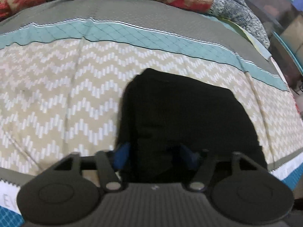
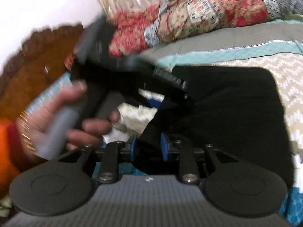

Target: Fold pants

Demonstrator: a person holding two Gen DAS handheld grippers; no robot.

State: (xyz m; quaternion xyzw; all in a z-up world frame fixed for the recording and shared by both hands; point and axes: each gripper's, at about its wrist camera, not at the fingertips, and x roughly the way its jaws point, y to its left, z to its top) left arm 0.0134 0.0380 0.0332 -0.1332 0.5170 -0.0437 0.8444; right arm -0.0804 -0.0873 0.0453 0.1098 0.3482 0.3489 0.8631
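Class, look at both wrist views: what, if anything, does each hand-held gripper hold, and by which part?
Both hold the black pants: left hand-held gripper and right hand-held gripper each have its near edge between their fingers.

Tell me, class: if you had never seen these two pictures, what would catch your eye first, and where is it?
First, the black pants, a dark folded block on the pale zigzag bedspread, with fabric between the blue pads of both the left gripper and the right gripper. Next, in the right wrist view, a blurred hand at left holds the other gripper. Behind lies a red floral quilt.
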